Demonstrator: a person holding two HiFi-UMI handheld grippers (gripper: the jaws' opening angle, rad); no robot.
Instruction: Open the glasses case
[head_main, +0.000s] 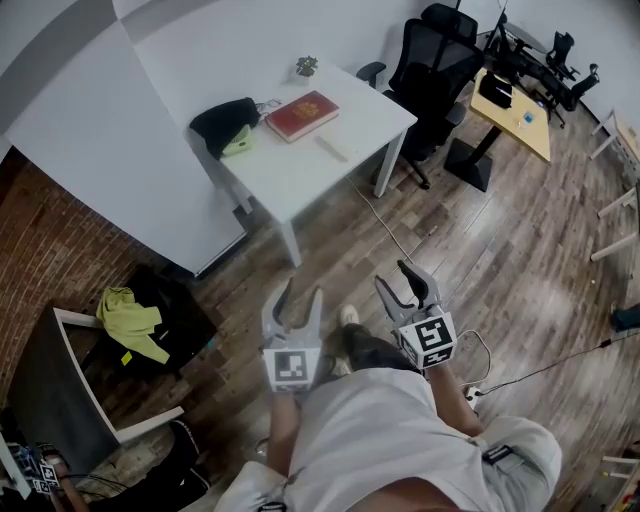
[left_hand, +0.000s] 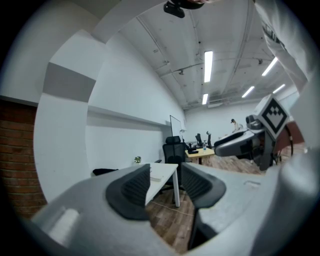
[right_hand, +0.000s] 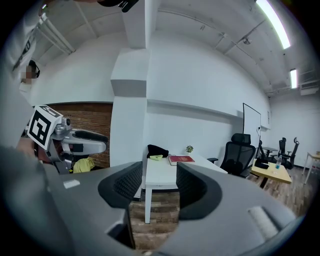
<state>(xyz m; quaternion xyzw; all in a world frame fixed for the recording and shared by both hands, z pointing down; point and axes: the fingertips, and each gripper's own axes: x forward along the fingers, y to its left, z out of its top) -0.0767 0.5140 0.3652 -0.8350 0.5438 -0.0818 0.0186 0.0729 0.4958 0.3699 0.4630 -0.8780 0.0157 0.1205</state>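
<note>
A white table stands some way ahead of me on the wooden floor. On it lie a black bag, a yellow-green thing, a red book and a pale oblong object that may be the glasses case. Both grippers hang side by side in front of my body, well short of the table. My left gripper is open with nothing between its fingers. My right gripper also stands open and empty. Each gripper view looks toward the table.
Black office chairs and a wooden desk stand to the table's right. At lower left a dark seat carries a yellow cloth against a brick wall. A small plant is on the table's far edge. Cables cross the floor.
</note>
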